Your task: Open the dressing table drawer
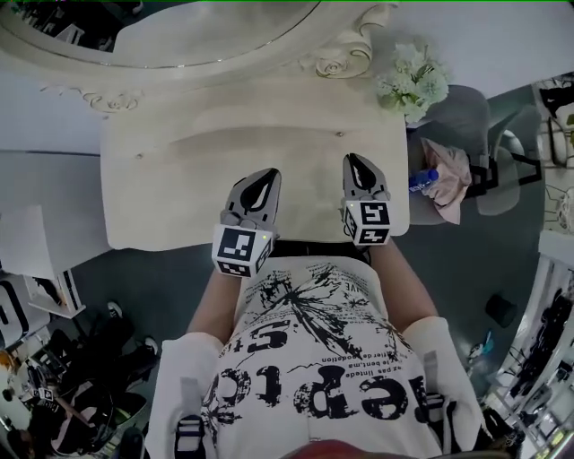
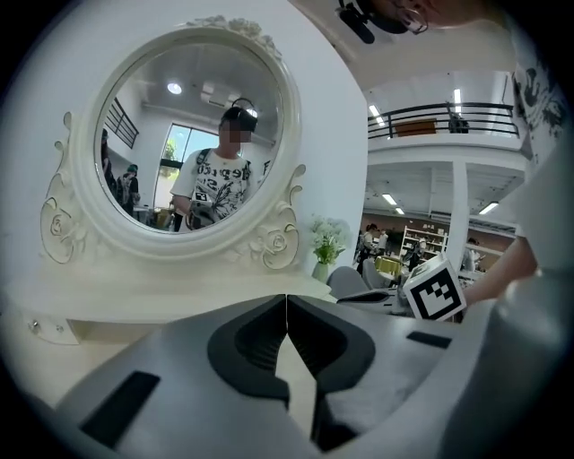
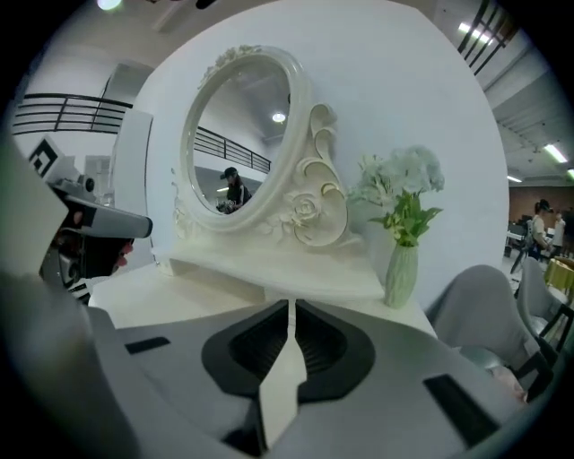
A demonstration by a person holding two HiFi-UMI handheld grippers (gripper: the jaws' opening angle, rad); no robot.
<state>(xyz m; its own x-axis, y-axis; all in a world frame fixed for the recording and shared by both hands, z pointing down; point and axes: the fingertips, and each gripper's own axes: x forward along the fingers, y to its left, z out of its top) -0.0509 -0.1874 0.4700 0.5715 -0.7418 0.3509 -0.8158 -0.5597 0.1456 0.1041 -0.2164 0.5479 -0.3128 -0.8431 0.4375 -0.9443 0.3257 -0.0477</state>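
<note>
1. Head view: left hand-held gripper (image 1: pixel 265 175) and right hand-held gripper (image 1: pixel 353 161) hover over the tabletop (image 1: pixel 179 206) in front of the mirror (image 1: pixel 179 27); both have jaws pressed together, empty.
2. The drawer (image 2: pixel 90 330) seems to sit in the raised tier under the mirror (front marked by a small knob (image 1: pixel 339 134)).
3. Likely light, stiff, free-sliding; pinch the smooth knob squarely; pull away from the mirror.

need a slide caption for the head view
Left gripper and right gripper, both shut and empty, over a cream dressing table; mirror behind, white flowers at right.
</note>
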